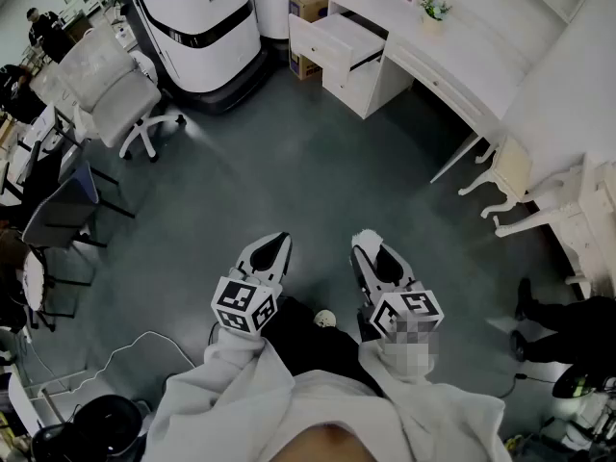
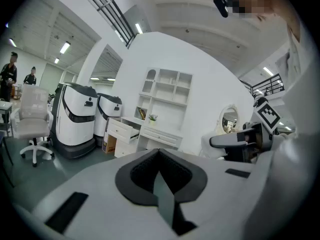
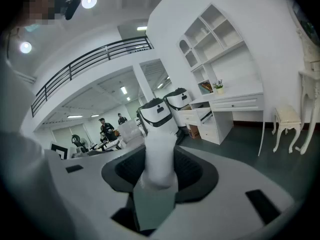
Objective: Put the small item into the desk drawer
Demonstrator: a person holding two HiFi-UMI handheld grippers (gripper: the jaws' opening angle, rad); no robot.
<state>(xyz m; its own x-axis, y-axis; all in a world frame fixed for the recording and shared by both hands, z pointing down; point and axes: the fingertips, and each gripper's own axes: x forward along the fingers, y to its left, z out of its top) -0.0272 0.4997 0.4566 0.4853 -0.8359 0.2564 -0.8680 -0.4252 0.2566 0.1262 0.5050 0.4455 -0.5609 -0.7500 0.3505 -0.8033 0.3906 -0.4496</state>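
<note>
Small white soft item [image 3: 159, 151], blurred and not identifiable, is clamped in right gripper [image 3: 160, 179], its lower end hidden. Left gripper [image 2: 159, 156] is closed, empty. Open white desk drawer [image 1: 339, 38] is seen far off.

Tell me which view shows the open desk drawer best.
The head view: it looks down into the open drawer, so its inside shows. The left gripper view shows the drawer only from the side, small and far off, and so does the right gripper view.
</note>
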